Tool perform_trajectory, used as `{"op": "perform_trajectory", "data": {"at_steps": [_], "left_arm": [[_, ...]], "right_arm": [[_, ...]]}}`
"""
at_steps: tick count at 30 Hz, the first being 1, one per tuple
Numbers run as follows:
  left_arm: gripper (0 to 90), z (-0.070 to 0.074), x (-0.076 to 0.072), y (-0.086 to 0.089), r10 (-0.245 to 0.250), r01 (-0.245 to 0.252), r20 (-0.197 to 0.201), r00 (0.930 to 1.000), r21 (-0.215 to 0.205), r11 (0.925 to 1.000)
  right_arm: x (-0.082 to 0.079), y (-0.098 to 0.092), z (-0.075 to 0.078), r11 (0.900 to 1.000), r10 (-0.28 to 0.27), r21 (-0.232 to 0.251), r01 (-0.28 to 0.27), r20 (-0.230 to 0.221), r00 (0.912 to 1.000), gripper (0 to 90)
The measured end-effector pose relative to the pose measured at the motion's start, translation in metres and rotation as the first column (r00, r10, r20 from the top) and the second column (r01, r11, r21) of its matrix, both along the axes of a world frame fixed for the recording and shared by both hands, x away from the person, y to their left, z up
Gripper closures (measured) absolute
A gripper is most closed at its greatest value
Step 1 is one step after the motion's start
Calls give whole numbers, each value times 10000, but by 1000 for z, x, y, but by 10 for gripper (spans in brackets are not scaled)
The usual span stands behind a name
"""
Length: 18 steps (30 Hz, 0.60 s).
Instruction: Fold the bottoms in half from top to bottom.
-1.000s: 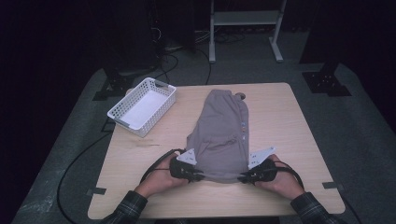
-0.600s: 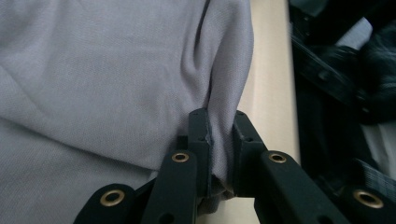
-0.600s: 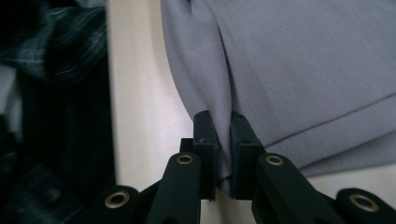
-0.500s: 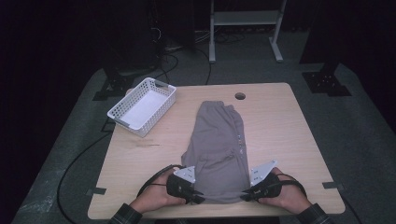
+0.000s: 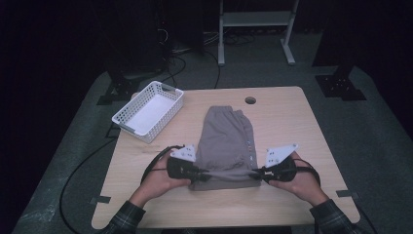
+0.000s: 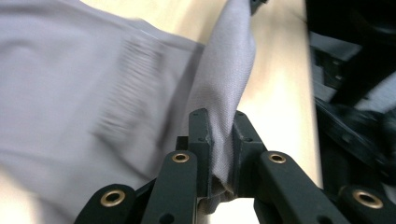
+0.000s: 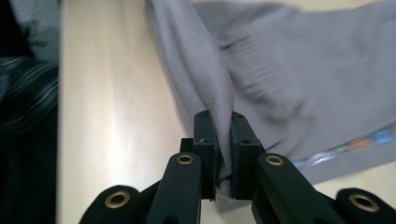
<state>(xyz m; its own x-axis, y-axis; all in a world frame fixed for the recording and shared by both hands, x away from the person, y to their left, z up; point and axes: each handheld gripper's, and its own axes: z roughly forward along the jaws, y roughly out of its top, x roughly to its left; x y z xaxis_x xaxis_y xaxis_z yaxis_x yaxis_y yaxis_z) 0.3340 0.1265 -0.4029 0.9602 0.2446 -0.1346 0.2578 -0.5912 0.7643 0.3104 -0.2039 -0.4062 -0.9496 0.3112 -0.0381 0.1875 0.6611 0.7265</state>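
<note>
You had lifted the grey shorts' (image 5: 228,144) near edge since before, left gripper (image 5: 198,173) and right gripper (image 5: 255,174) both clamped on it; level hands were needed.

Pale wooden rectangular counter (image 5: 292,126) with rounded corners and a round cable hole (image 5: 250,100) near its far edge. Grey carpeted floor (image 5: 380,141) all round, tape strips at the near corners. Black cables (image 5: 78,170) trail left. White metal frame stand (image 5: 253,29) behind. Dark room; light falls on the counter alone.
</note>
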Motion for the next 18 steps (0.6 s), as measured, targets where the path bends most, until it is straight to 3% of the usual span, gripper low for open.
{"op": "perform_trajectory", "data": {"at_steps": [5,6,10,13,18], "left_arm": [[806,12,28,2,617,-609,366,9974,-210,9979],[805,12,28,2,617,-609,366,9974,-210,9979],[805,12,55,0,1323,-1316,643,9891,-148,9912],[805,4,69,-2,1774,-1770,780,9811,-112,9841],[804,-20,86,-11,2284,-2390,1337,9643,693,9685]], "right_arm": [[25,1,11,9973,-671,326,659,374,9970,828],[30,2,12,9961,-804,398,787,409,9959,827],[50,3,12,9903,-1308,524,1284,462,9903,827],[66,7,6,9837,-1750,518,1725,476,9834,827],[89,16,-18,9709,-2386,-103,2393,461,9700,827]]}}
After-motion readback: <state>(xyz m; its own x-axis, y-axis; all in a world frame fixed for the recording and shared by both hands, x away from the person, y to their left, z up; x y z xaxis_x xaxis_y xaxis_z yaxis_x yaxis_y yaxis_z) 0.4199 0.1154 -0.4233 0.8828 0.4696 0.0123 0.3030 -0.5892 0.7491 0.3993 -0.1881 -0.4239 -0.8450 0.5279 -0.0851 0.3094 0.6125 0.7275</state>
